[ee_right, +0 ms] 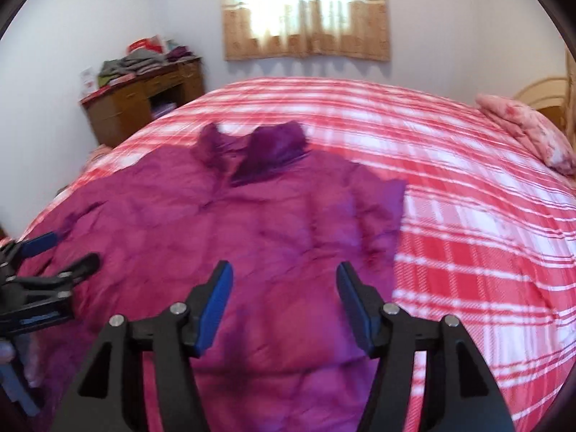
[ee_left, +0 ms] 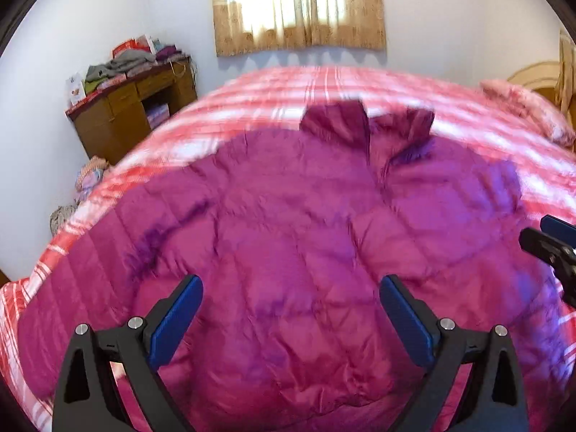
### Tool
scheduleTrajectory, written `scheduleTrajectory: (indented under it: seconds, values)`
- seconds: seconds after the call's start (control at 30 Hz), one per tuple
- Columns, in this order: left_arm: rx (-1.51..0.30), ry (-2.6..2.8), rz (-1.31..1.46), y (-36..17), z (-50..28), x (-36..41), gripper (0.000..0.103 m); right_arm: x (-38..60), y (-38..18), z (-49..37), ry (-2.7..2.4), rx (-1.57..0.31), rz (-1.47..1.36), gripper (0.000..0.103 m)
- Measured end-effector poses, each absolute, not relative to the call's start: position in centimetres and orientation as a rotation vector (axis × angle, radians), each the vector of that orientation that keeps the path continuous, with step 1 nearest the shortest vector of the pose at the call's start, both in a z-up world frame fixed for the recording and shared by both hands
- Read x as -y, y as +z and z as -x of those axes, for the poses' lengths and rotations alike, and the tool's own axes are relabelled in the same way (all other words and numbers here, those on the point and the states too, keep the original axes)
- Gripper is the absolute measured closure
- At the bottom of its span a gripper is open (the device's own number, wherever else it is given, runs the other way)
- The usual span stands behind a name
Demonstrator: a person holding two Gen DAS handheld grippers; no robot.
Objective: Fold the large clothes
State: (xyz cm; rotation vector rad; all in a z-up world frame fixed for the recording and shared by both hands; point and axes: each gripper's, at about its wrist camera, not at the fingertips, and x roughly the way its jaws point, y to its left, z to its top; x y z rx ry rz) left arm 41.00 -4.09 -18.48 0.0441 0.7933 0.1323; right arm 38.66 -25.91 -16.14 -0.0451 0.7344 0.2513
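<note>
A magenta puffer jacket (ee_left: 288, 237) lies spread flat on the bed (ee_right: 468, 223), collar toward the window (ee_right: 306, 7). Over its hem, the left gripper (ee_left: 291, 300) gapes wide with nothing between its pads; the right gripper (ee_right: 284, 289) beside it also stands apart, empty.

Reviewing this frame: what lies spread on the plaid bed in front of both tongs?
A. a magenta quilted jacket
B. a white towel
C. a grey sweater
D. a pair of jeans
A: a magenta quilted jacket lies flat, collar toward the window, on the red-and-white plaid bedcover.
</note>
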Motion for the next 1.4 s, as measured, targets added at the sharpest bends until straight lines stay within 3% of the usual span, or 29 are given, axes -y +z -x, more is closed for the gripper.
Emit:
scheduleTrajectory:
  seconds: [0.3, 1.4]
  values:
    - [-0.865, 0.144, -0.024, -21.2, -42.2, 3.6, 0.002, 24.7, -20.8, -40.1, 0.255, -0.855, 0.078, 0.040]
    - [-0.875, 0.144, -0.019, -21.8, -42.6, 3.7, 0.001, 24.1, -21.3, -39.9, 0.230, -0.849, 0.113, 0.039]
